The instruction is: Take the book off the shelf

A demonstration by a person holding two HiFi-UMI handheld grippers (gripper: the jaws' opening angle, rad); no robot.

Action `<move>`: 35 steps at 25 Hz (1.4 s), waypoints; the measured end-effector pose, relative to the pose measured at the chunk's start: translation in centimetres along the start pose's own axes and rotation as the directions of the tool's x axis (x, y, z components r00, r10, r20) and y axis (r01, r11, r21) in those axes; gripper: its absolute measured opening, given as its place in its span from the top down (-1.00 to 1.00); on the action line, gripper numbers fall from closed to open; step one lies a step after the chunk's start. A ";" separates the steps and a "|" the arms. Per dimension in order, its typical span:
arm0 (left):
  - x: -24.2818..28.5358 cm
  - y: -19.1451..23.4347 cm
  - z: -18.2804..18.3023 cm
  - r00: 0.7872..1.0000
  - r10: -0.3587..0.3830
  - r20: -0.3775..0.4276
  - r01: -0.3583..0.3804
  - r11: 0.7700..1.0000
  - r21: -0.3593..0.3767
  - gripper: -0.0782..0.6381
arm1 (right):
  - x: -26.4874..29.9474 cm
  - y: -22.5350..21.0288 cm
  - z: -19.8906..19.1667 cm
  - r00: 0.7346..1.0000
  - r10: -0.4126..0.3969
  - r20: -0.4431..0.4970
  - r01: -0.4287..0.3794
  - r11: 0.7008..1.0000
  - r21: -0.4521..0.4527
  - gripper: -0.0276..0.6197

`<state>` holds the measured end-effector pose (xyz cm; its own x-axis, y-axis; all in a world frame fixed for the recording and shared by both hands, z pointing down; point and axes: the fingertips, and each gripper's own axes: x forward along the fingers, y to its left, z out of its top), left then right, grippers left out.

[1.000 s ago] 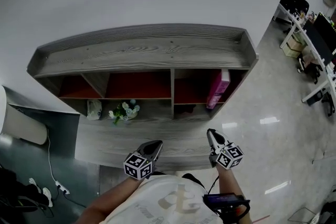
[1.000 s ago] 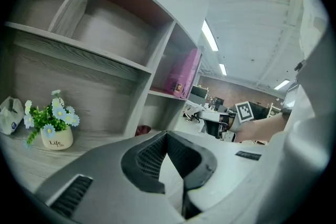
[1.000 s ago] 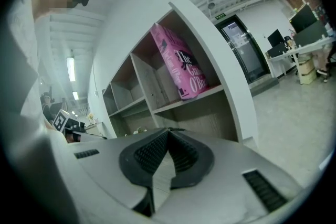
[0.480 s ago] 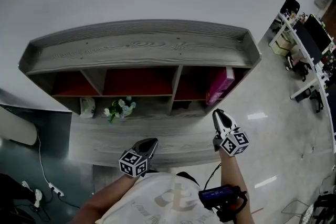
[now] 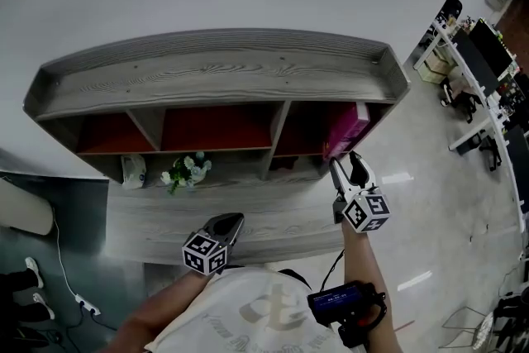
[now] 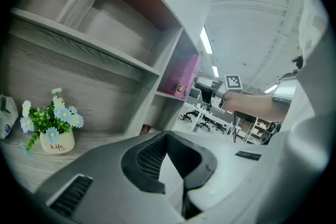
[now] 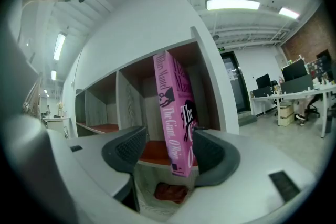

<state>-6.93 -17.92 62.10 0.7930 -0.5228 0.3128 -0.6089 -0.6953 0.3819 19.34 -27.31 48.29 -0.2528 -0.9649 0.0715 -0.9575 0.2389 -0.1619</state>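
At the shelf (image 5: 223,83), right gripper (image 5: 346,163) just parted its jaws about the book (image 5: 345,128) (left gripper (image 5: 229,219) closed).

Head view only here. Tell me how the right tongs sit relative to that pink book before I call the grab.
Observer: In the right gripper view, the right tongs have just been opening. The jaws are apart and the pink book shows between them, unclamped.
Operator: Report the left tongs.
Observer: In the left gripper view, the left tongs are shut with nothing between them.
Operator: Check the book's spine.
Observer: It faces the right tongs and reads "The Giant O'Brien".
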 end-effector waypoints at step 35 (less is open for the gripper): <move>-2.8 5.0 1.4 0.983 0.158 0.097 -0.151 0.986 -0.074 0.78 | 8.0 -4.9 0.7 0.953 -0.295 -0.073 0.286 0.952 -0.111 0.43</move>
<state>-12.24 -20.65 61.88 0.6851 -0.6710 0.2836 -0.7212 -0.5700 0.3937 22.12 -36.32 48.98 0.0313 -0.9818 0.1873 -0.9990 -0.0365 -0.0243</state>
